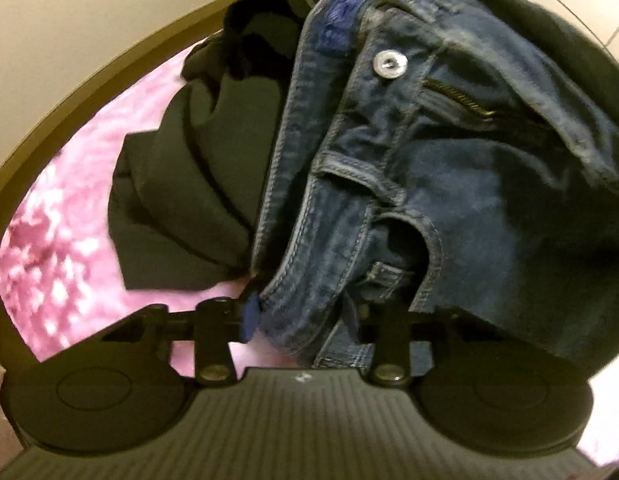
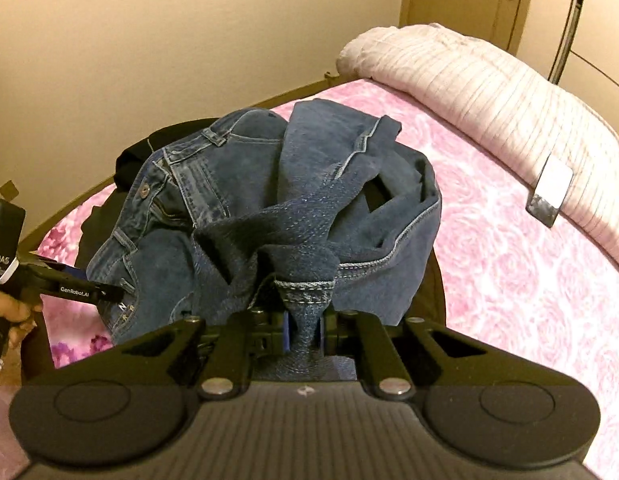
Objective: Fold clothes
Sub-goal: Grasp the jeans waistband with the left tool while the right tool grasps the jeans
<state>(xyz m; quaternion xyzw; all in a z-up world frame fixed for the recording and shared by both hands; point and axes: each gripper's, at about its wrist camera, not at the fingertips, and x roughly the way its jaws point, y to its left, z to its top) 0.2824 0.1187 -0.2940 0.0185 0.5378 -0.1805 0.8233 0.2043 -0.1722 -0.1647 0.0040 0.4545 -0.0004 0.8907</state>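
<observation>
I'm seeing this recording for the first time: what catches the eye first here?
A crumpled pair of blue jeans dominates the middle of the pink floral bedspread, lying on a dark garment. The right gripper is pinching a hem of the jeans, while the left gripper has the waistband between its fingers. A rolled pale quilt lies along the bed's far right edge.

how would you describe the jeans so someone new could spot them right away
On the pink floral bedspread lies a dark clothes heap. The jeans lie on top of it: blue denim with pale stitching and a metal button, unlike the plain black garment beneath.
</observation>
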